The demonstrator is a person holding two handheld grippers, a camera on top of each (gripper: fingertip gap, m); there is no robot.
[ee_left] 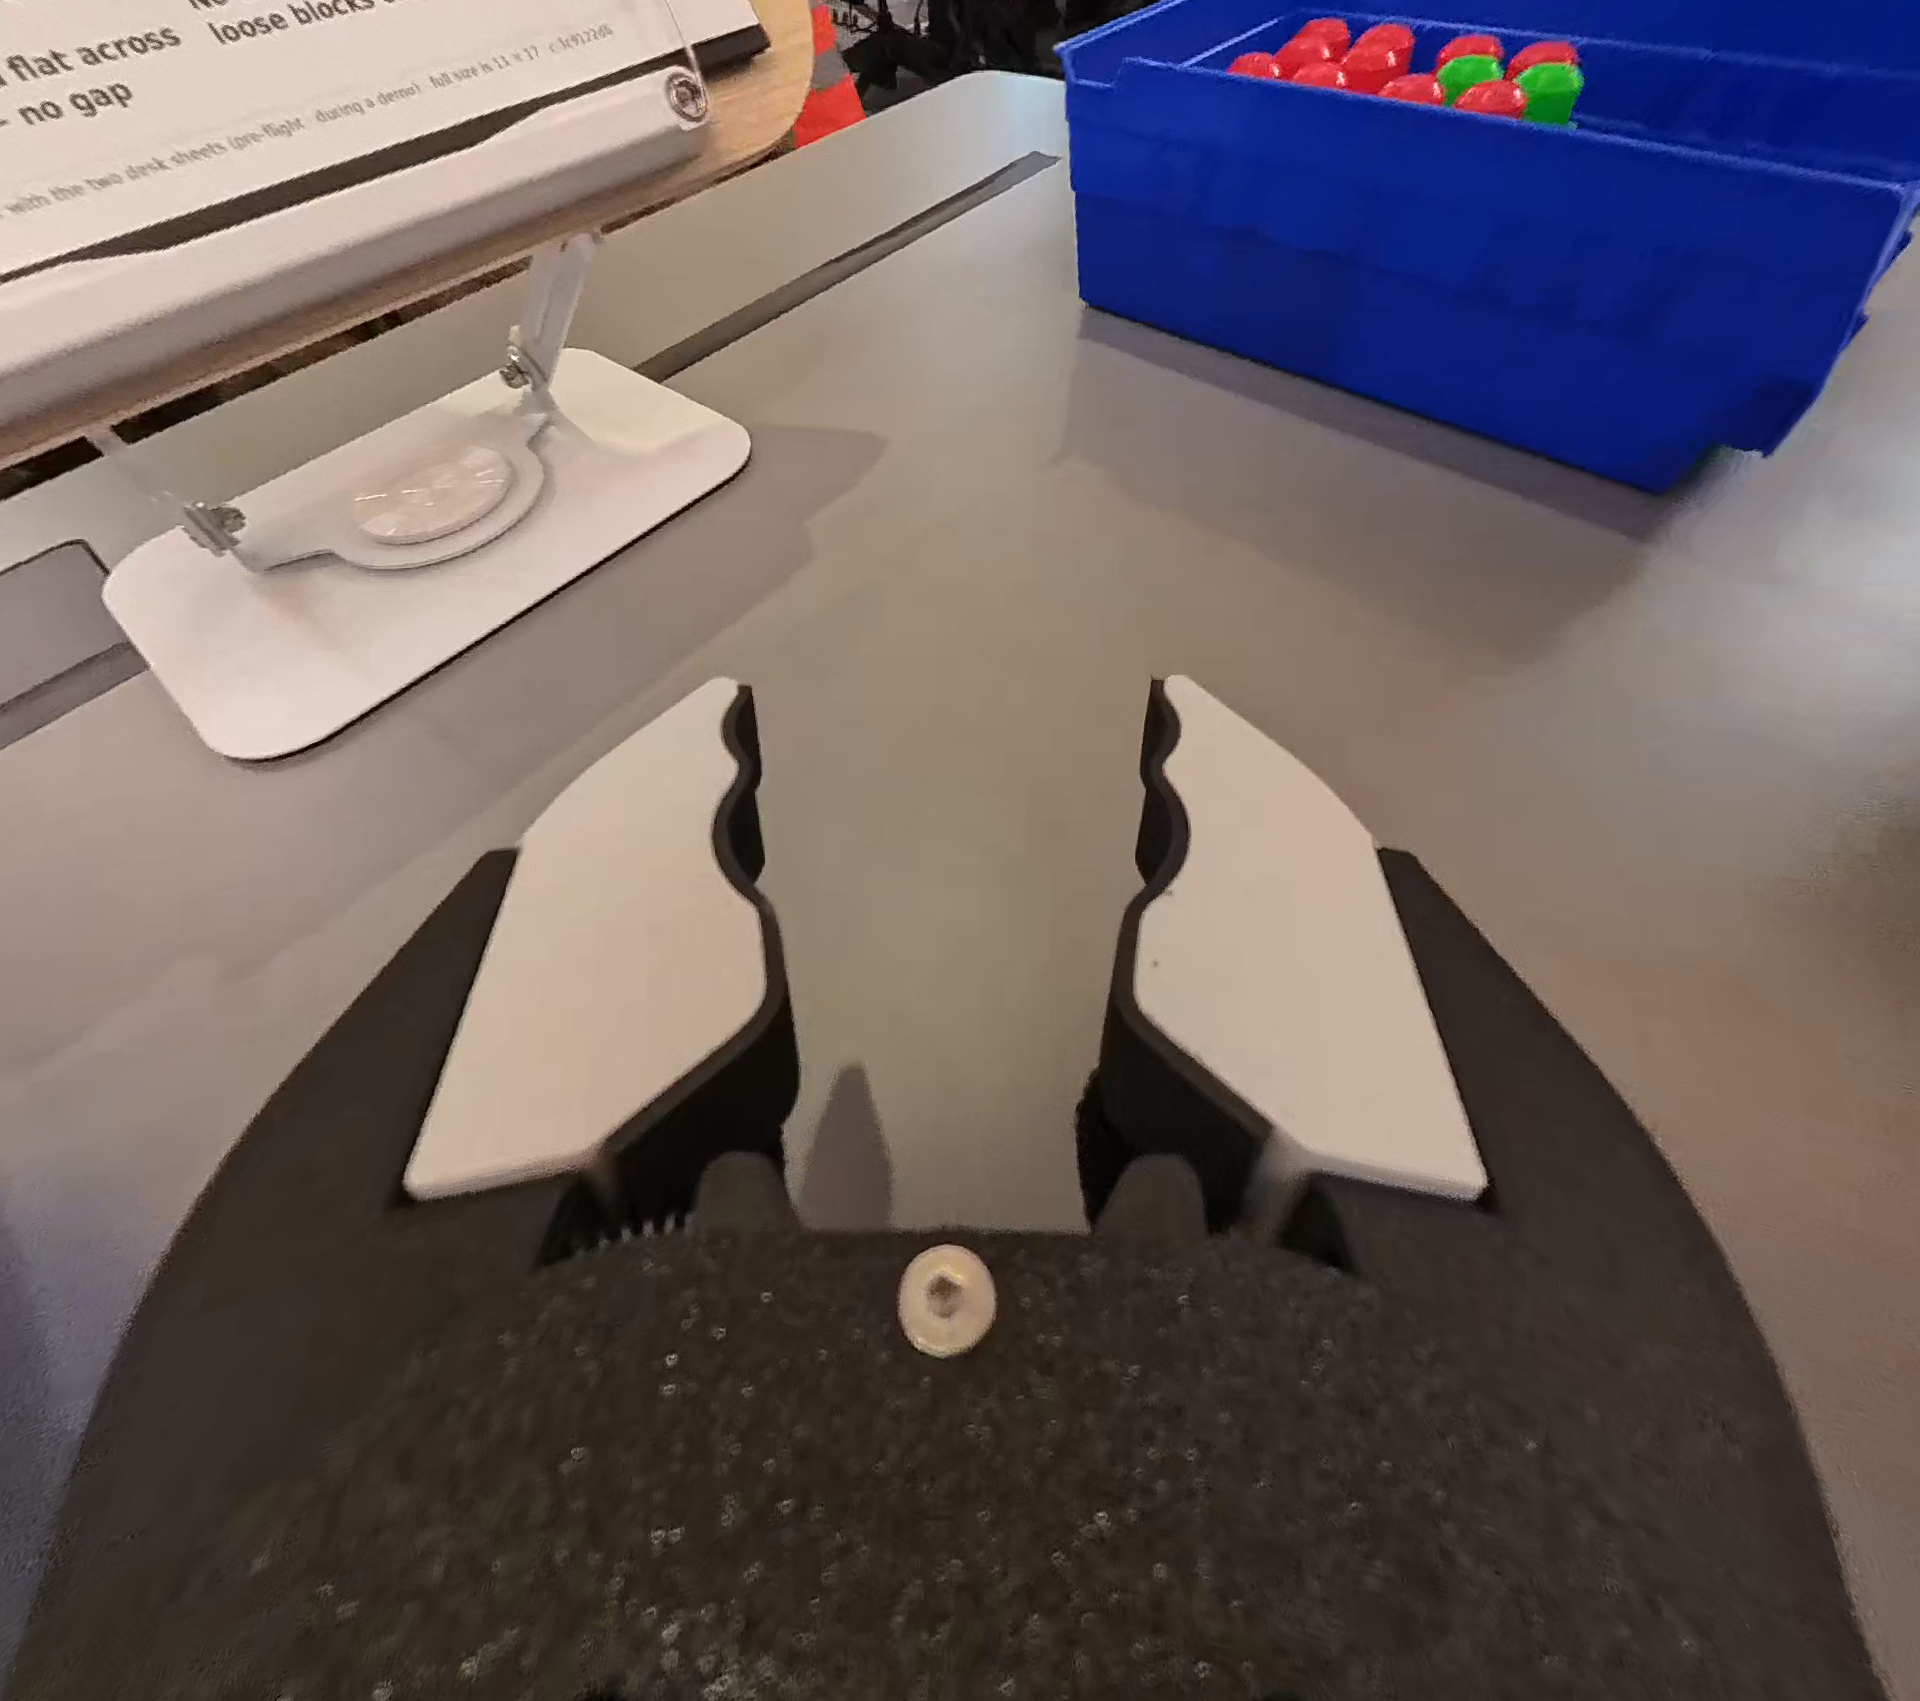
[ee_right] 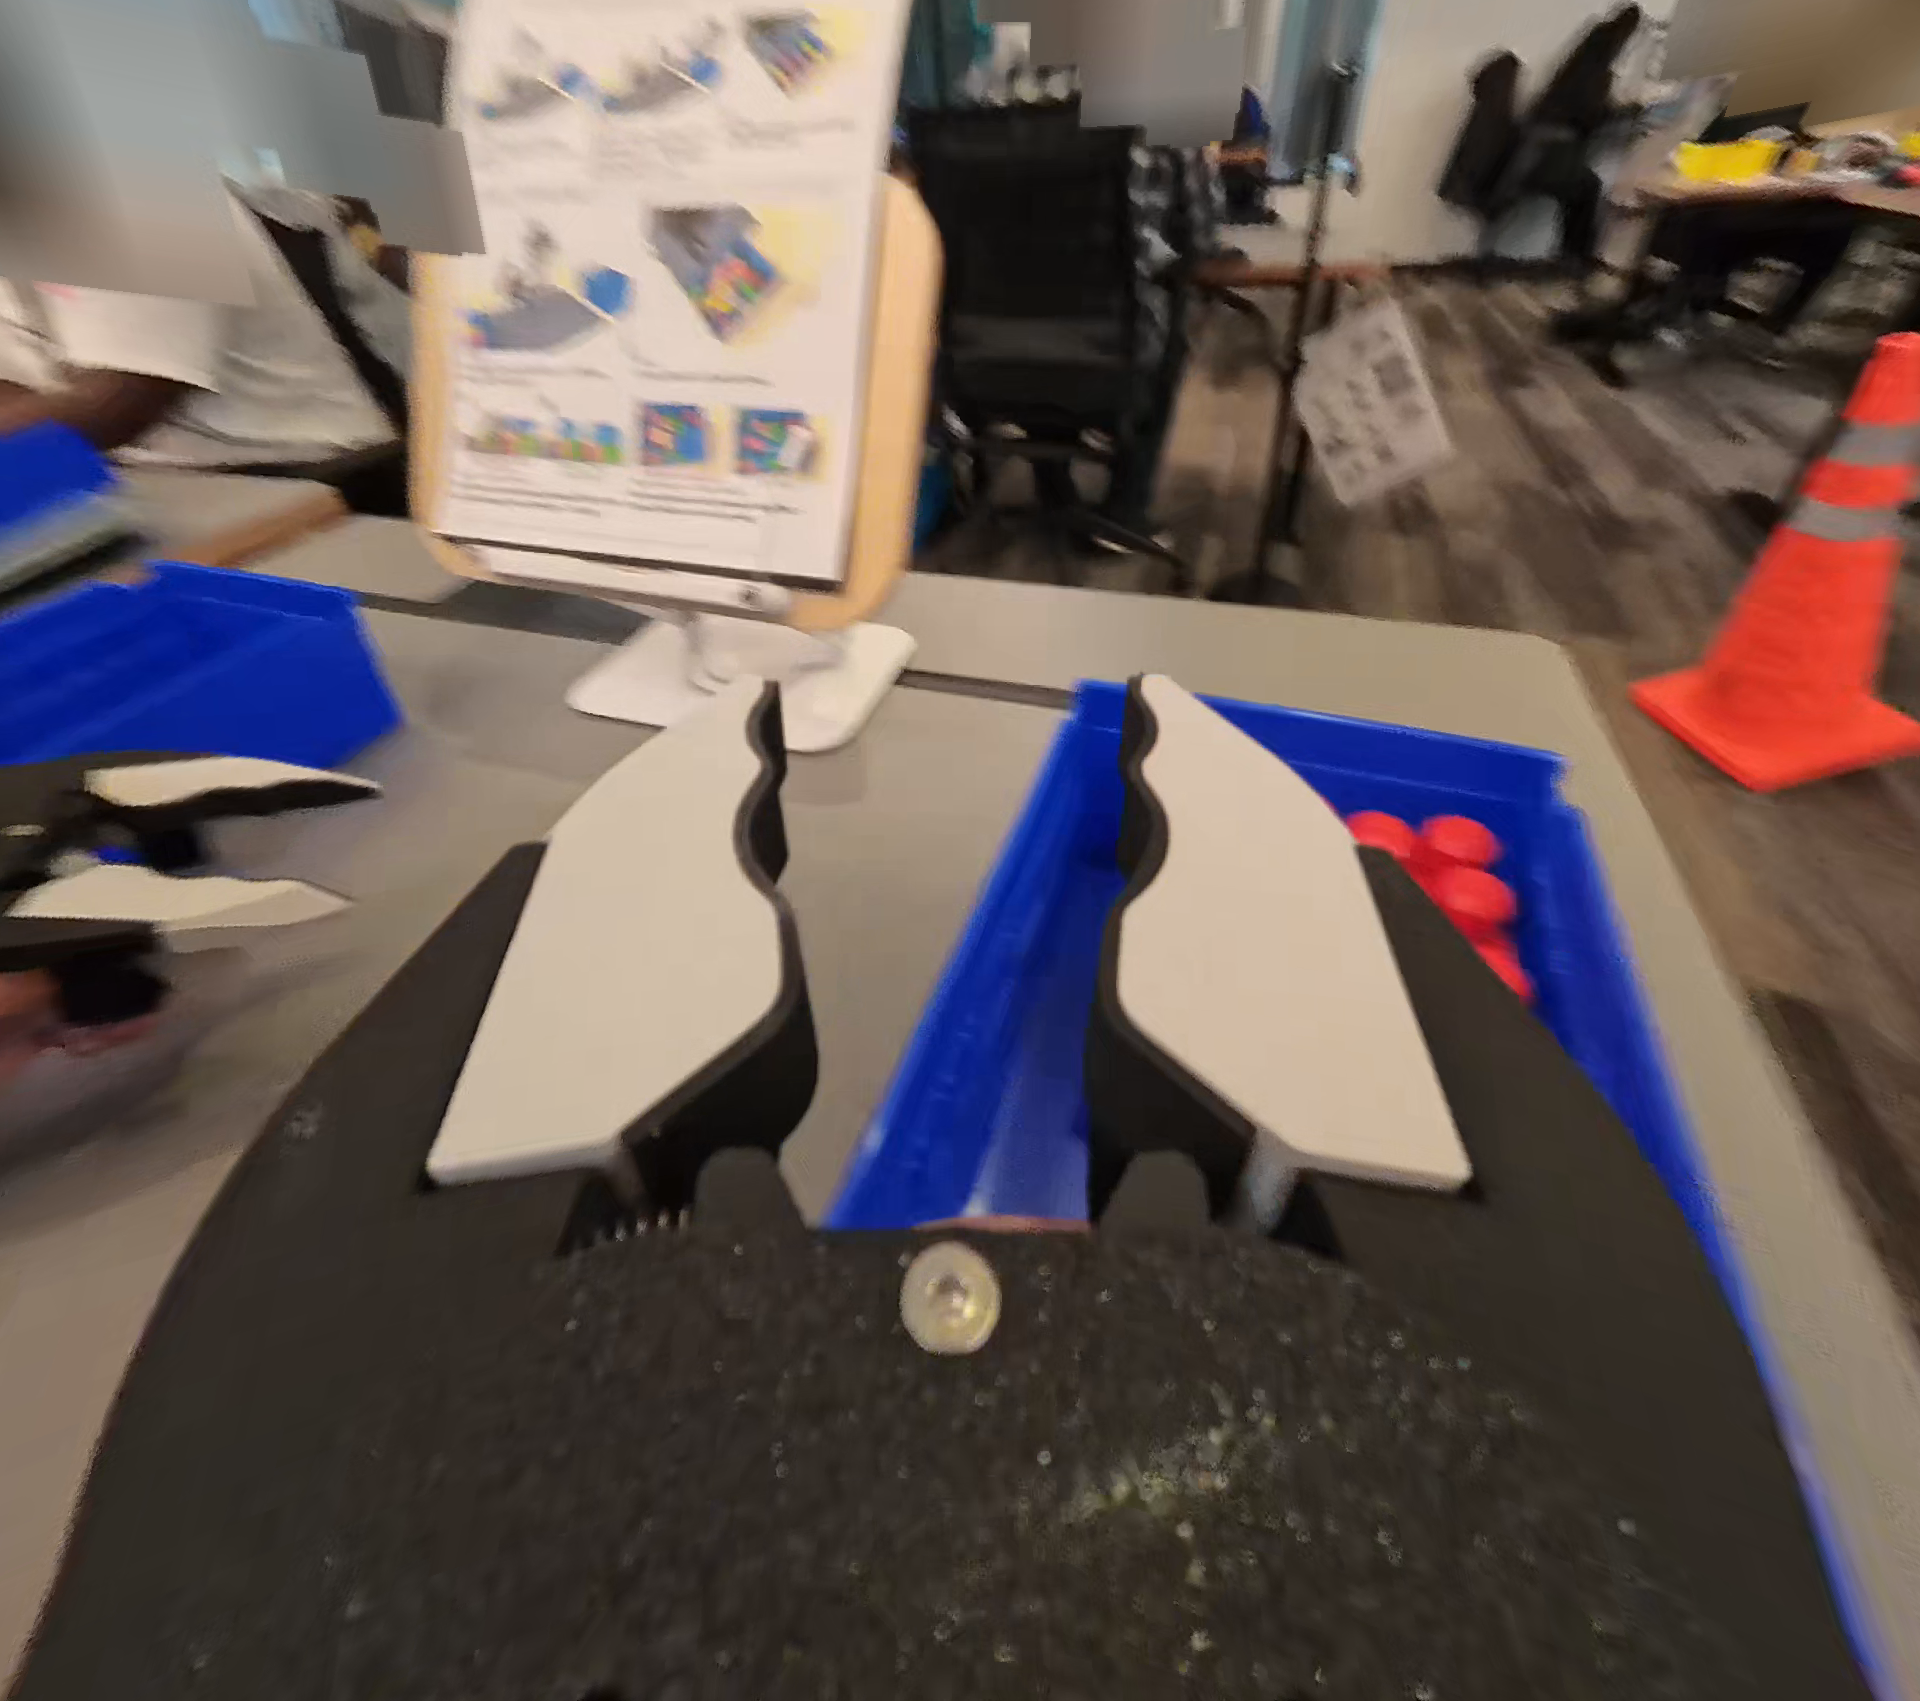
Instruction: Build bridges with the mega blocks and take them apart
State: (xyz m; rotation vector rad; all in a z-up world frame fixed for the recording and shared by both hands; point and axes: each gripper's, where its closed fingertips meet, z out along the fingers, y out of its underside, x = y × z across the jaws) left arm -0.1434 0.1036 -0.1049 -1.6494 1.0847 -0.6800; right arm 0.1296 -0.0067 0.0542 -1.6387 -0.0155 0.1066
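A blue bin [ee_left: 1455, 269] stands on the grey table [ee_left: 935, 508] at the right and holds red blocks [ee_left: 1340, 56] and green blocks [ee_left: 1496, 82]. My left gripper [ee_left: 948, 695] is open and empty over bare table, short of the bin. In the right wrist view, my right gripper [ee_right: 951, 690] is open and empty above the same bin's left wall [ee_right: 997, 976]. Red blocks [ee_right: 1455, 872] show past its right finger. The left gripper [ee_right: 187, 841] shows blurred at the left edge.
An instruction sheet on a wooden board with a white stand [ee_left: 416, 529] stands at the back left; it also shows in the right wrist view [ee_right: 675, 249]. A second blue bin [ee_right: 187, 675] stands at the left. An orange cone [ee_right: 1808, 602] stands on the floor to the right. Spacing between my two grippers at the tips: around 35 cm.
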